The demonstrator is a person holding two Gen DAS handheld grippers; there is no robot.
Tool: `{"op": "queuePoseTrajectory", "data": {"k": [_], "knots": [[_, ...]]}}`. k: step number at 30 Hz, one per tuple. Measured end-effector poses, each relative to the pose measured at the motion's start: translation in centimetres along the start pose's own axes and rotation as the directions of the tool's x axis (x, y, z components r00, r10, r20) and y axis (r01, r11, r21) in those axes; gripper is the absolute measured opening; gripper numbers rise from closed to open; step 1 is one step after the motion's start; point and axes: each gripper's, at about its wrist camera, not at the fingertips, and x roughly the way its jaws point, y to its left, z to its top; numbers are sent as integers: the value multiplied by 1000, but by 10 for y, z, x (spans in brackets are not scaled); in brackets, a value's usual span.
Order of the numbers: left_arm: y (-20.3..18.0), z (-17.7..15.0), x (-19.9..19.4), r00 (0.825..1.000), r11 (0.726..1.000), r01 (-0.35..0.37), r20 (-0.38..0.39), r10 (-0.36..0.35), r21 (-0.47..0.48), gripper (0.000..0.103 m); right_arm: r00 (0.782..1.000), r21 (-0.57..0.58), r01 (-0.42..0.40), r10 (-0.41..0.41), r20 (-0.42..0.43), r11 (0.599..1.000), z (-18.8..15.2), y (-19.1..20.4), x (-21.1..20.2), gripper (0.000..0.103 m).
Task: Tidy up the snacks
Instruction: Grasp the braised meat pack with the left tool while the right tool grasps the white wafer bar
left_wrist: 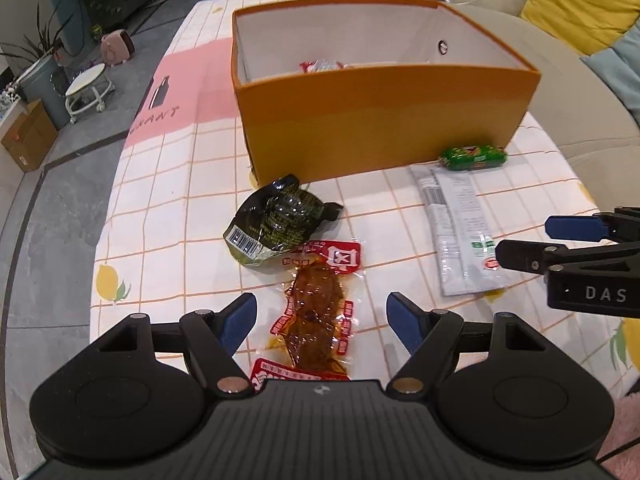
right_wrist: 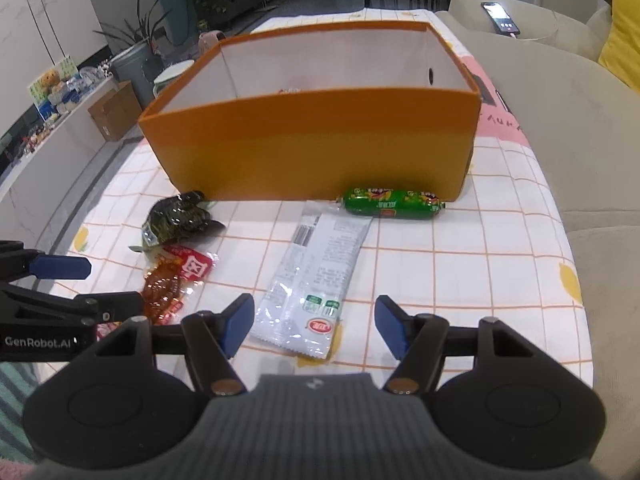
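Note:
An orange box (left_wrist: pixel 380 120) (right_wrist: pixel 312 148) with white inner walls stands on the checked tablecloth, a red-and-white snack (left_wrist: pixel 322 65) lying inside. In front of it lie a dark green packet (left_wrist: pixel 276 220) (right_wrist: pixel 178 218), a red-and-clear meat snack (left_wrist: pixel 316 316) (right_wrist: pixel 172 280), a white pouch (left_wrist: pixel 460 228) (right_wrist: pixel 316 276) and a green sausage (left_wrist: pixel 472 157) (right_wrist: pixel 394 203). My left gripper (left_wrist: pixel 322 322) is open, its blue pads either side of the meat snack and above it. My right gripper (right_wrist: pixel 314 322) is open over the white pouch's near end.
The table (left_wrist: pixel 168 200) ends in a curved edge at the left, with grey floor beyond. A beige sofa (right_wrist: pixel 560 120) runs along the right side, with a phone (right_wrist: pixel 500 18) on its arm and a yellow cushion (left_wrist: pixel 576 4). A stool, bin and cardboard box stand on the floor.

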Motion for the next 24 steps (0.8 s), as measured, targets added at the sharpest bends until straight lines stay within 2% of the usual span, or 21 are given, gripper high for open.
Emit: {"op": "queuePoseTrajectory", "data": {"k": [13, 15, 24], "knots": [[11, -1, 37, 998, 999, 4, -57, -7, -48, 85, 997, 2, 0, 0, -78, 1000, 11, 12, 52, 65], [13, -1, 41, 998, 998, 4, -65, -8, -56, 85, 996, -4, 1, -1, -88, 1000, 12, 15, 59, 68], [7, 2, 55, 996, 1000, -7, -87, 4, -26, 85, 997, -56, 35, -39, -66, 998, 18, 23, 74, 73]]}}
